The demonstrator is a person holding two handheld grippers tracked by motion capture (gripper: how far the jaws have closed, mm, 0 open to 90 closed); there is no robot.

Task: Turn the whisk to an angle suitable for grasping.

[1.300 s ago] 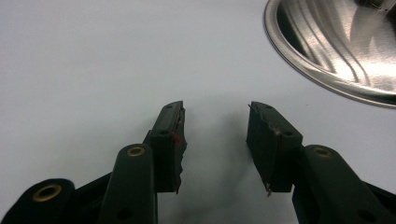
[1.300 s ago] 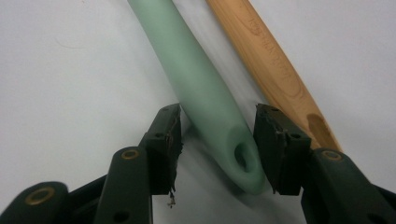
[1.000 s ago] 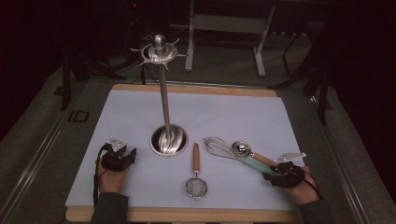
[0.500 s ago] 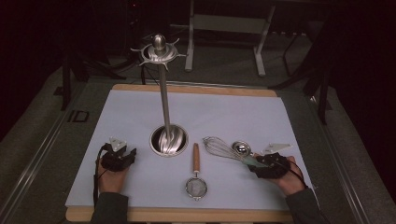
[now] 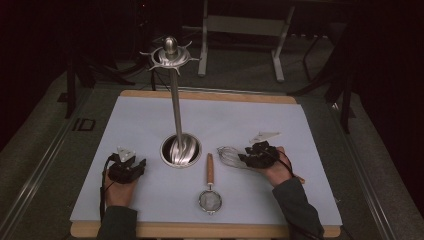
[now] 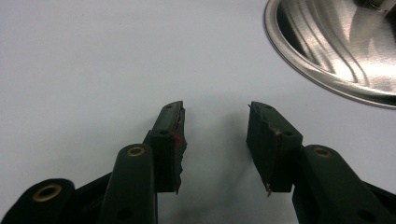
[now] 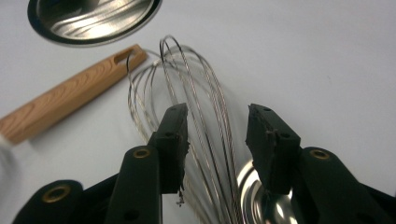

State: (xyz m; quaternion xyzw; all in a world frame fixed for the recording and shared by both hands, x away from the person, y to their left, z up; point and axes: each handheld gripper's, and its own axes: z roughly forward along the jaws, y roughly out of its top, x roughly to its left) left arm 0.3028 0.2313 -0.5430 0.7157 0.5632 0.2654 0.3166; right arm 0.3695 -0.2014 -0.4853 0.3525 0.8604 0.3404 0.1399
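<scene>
Lying flat, the whisk (image 7: 187,107) points its loops toward the stand base (image 7: 91,18).

Two black handheld devices, each ending in a claw: left claw (image 6: 215,140), right claw (image 7: 215,144). Matte black plastic arms, thick and rounded, set with brass-ringed rivet holes and small dark screw holes. Blocky, flat-faced pads (image 6: 170,140) with ragged, chipped inner edges; a red speck on one left pad. Topped by a pale grey three-cornered plate (image 5: 265,135). Thin black cable (image 5: 103,192) trailing back along the wrist. Dark grey long sleeves (image 5: 300,202) covering both forearms.
</scene>
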